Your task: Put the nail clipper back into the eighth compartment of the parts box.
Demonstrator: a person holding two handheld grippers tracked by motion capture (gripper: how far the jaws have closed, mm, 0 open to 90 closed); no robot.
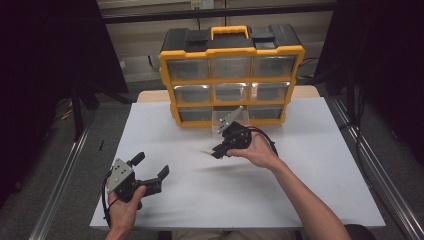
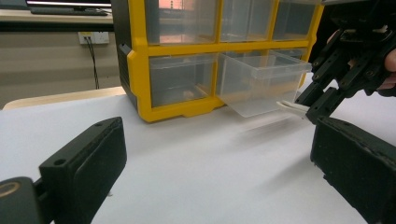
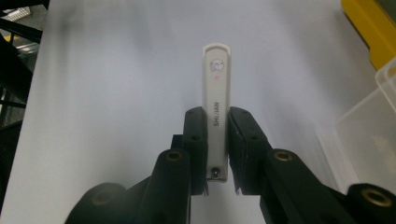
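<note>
Close up, right gripper [image 3: 217, 140] clamps white nail clipper [image 3: 216, 112], left gripper [image 1: 150, 172] jaws apart.

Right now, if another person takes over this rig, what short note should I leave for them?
Right gripper: shut on a white nail clipper, held above the table.
Left gripper: open, holds nothing, low over the near left of the table.
Yellow organizer: at the far edge; its bottom middle drawer is pulled out and looks empty.
Done: drawer open, clipper gripped.
Left, probably: put the clipper into the open drawer, then push it shut.
</note>
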